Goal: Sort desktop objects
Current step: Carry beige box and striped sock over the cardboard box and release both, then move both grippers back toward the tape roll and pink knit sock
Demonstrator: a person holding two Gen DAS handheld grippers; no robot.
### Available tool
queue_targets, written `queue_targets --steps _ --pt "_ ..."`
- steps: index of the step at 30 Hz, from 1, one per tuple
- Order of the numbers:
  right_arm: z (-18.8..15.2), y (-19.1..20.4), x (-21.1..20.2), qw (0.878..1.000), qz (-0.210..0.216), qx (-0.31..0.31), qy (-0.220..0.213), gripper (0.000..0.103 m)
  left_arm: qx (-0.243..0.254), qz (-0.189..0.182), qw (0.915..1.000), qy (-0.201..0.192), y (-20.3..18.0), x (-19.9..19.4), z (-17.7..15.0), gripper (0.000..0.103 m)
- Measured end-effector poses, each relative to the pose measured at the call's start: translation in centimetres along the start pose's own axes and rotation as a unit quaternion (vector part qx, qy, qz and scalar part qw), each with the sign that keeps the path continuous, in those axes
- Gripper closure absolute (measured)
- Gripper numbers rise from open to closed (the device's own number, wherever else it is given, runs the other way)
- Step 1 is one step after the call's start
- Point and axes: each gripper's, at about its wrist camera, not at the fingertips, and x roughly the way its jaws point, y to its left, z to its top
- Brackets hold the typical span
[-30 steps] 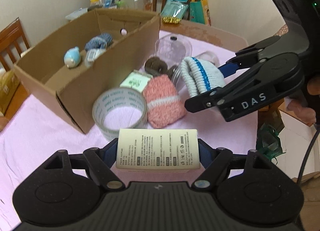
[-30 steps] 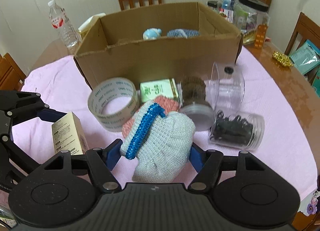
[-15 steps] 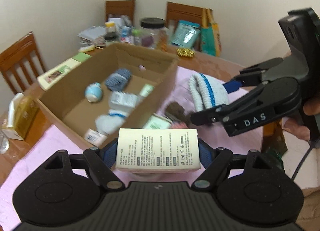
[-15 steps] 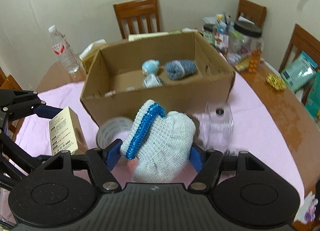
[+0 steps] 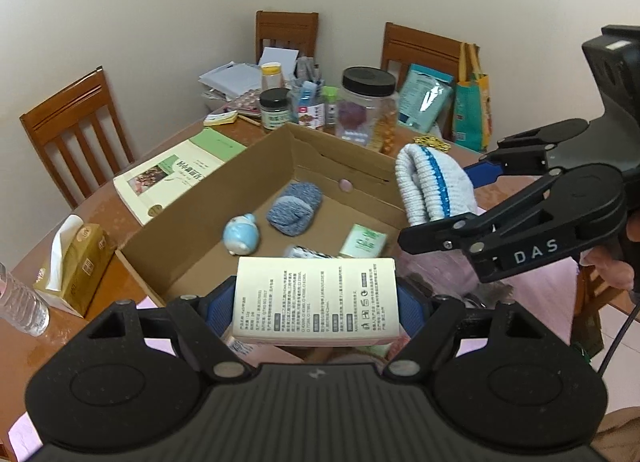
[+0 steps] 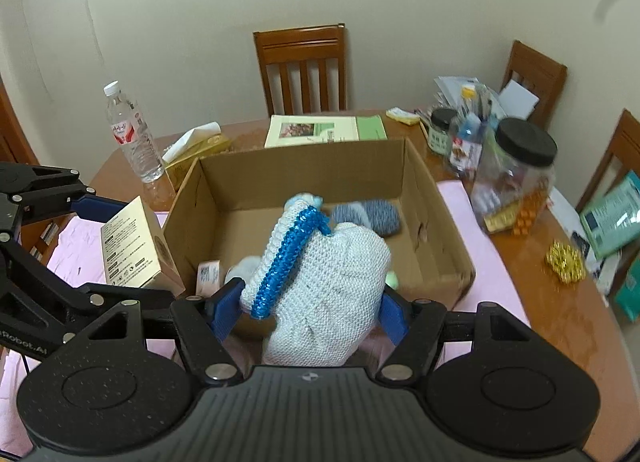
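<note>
My left gripper [image 5: 316, 302] is shut on a cream printed carton [image 5: 316, 300], held over the near edge of the open cardboard box [image 5: 192, 214]. My right gripper [image 6: 312, 310] is shut on a white knitted hat with a blue band [image 6: 320, 294], held above the box's near wall. In the left wrist view the hat [image 5: 432, 190] and the right gripper [image 5: 440, 206] hang at the box's right side. The carton [image 6: 132, 250] shows at the left of the right wrist view. Inside the box lie a blue knitted ball [image 5: 294, 208], a light-blue toy [image 5: 240, 238] and a small green packet [image 5: 364, 240].
The box [image 6: 436, 230] stands on a pink cloth [image 6: 492, 258] over a wooden table. Behind it lie a green book [image 6: 324, 130], a tissue box [image 6: 196, 150], a water bottle [image 6: 130, 134], jars [image 6: 516, 174] and clutter. Wooden chairs [image 6: 304, 70] ring the table.
Both grippers rose and moved toward the box with their loads. The tape roll, pink knit and jars on the cloth dropped out of view below them. The box's inside now shows.
</note>
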Motion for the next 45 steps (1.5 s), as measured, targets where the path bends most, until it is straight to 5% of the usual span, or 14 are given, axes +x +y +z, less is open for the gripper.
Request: queue_targets --steps 15,17,21,26,45 --pt "4.0 -2.6 4.9 0.999 0.004 -0.031 0.018 0.028 -0.016 0.033 0.9991 0.019 3.2 4.4 2.7 0.024" --pt "4.4 -2.7 5.5 0.999 0.001 -0.036 0.018 0.024 -0.020 0.036 0.9989 0.022 3.7 5.1 2.9 0.024" --pt "4.6 -2.9 6.1 0.999 -0.003 -0.045 0.008 0.001 -0.025 0.044 0.9983 0.028 4.6 6.7 3.1 0.020" --pt "4.4 -3.1 6.2 0.999 0.005 -0.036 0.007 0.000 -0.035 0.060 0.9966 0.043 5.4 7.8 2.8 0.015" --pt "-0.7 -1.2 1.8 1.000 -0.020 0.005 0.000 0.000 -0.058 0.030 0.9972 0.035 2.7 2.2 -1.2 0.011"
